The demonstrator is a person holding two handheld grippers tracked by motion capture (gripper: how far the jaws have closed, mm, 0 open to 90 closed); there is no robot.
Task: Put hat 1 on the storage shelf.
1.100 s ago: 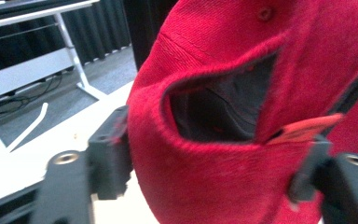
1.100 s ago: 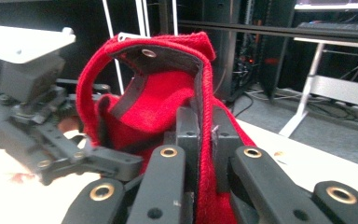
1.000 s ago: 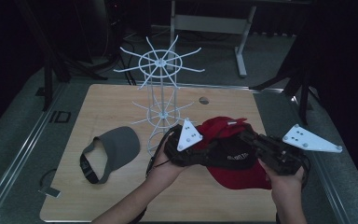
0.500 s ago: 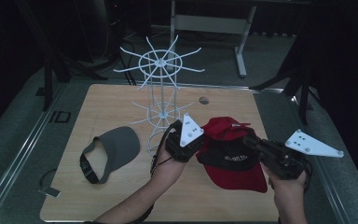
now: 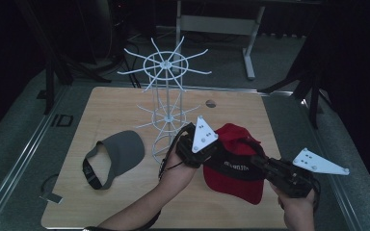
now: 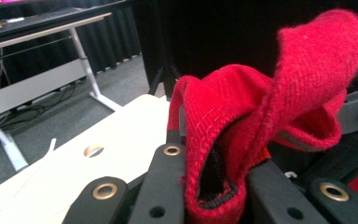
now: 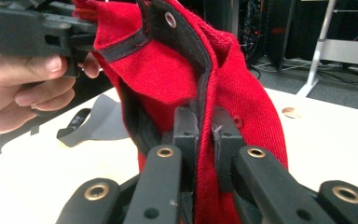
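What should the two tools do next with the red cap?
Probably lift the red cap toward the white wire rack. The left tool and right tool both pinch its fabric, and the rack's hooks are bare.

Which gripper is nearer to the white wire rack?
Left. The left gripper sits right beside the white wire rack base, clamped on the red cap; the right gripper holds the cap farther away.

It looked like a lab or recording studio: black curtains (image 5: pixel 361 72) hung around a wooden table (image 5: pixel 125 207) on a metal frame, a grey desk frame (image 5: pixel 217 24) stood behind, with cables (image 6: pixel 32 109) across the grey floor (image 5: pixel 9 144).
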